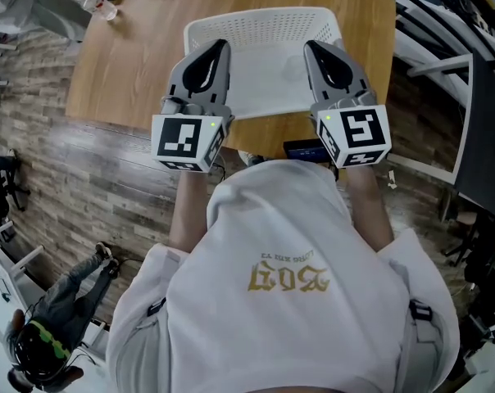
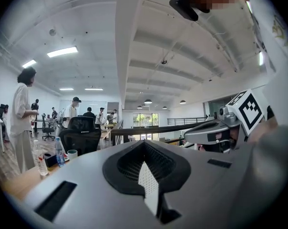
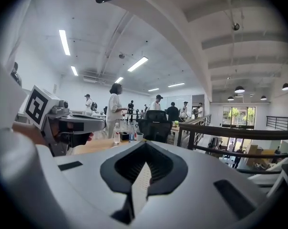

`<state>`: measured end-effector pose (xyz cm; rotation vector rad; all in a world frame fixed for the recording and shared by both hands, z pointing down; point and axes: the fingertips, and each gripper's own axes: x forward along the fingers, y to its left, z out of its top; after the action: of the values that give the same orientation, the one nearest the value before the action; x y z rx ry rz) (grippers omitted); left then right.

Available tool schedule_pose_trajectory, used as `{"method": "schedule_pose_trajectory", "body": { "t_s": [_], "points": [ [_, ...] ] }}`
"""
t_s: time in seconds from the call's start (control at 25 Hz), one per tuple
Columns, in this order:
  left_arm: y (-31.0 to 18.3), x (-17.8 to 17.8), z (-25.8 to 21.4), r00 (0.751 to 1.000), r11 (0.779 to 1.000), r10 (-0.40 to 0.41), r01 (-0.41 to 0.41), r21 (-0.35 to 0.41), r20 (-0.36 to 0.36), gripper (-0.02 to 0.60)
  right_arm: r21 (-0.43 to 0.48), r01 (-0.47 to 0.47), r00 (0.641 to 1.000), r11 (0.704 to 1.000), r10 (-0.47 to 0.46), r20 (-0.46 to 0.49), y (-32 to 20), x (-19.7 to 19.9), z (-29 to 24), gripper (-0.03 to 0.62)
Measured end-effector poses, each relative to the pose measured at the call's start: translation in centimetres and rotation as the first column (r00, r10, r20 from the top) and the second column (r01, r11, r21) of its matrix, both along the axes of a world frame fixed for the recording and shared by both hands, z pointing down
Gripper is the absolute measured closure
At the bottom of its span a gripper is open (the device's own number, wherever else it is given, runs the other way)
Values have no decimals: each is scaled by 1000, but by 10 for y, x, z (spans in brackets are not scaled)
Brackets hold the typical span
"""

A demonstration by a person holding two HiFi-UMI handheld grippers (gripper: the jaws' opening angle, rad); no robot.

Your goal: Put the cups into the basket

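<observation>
Plainly, left gripper point(image 1: 215, 56) and right gripper point(image 1: 320, 57), held up by the basket point(image 1: 264, 23) with fingers together and empty, should be opened first.

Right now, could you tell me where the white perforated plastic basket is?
In the head view, the basket sits centred at the wooden table's near edge, between the left tongs and right tongs.

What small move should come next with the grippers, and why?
Probably tilt both down toward the wooden table: the left gripper and right gripper hover shut and empty over the white basket, their views facing across the room.
</observation>
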<state>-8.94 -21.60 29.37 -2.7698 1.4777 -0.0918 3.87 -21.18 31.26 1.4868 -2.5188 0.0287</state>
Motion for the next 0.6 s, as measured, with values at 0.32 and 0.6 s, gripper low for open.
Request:
{"method": "schedule_pose_trajectory", "body": {
  "t_s": [0.32,0.6],
  "points": [
    [2,-4,-13,1000,999,-5,5,40,-4,574,32,-36,999,999,35,16,2,2,-12,585],
    [-1,-10,-9,1000,999,-23,22,49,12,574,27,-63,998,998,63,5,0,5,-7,585]
  ]
}}
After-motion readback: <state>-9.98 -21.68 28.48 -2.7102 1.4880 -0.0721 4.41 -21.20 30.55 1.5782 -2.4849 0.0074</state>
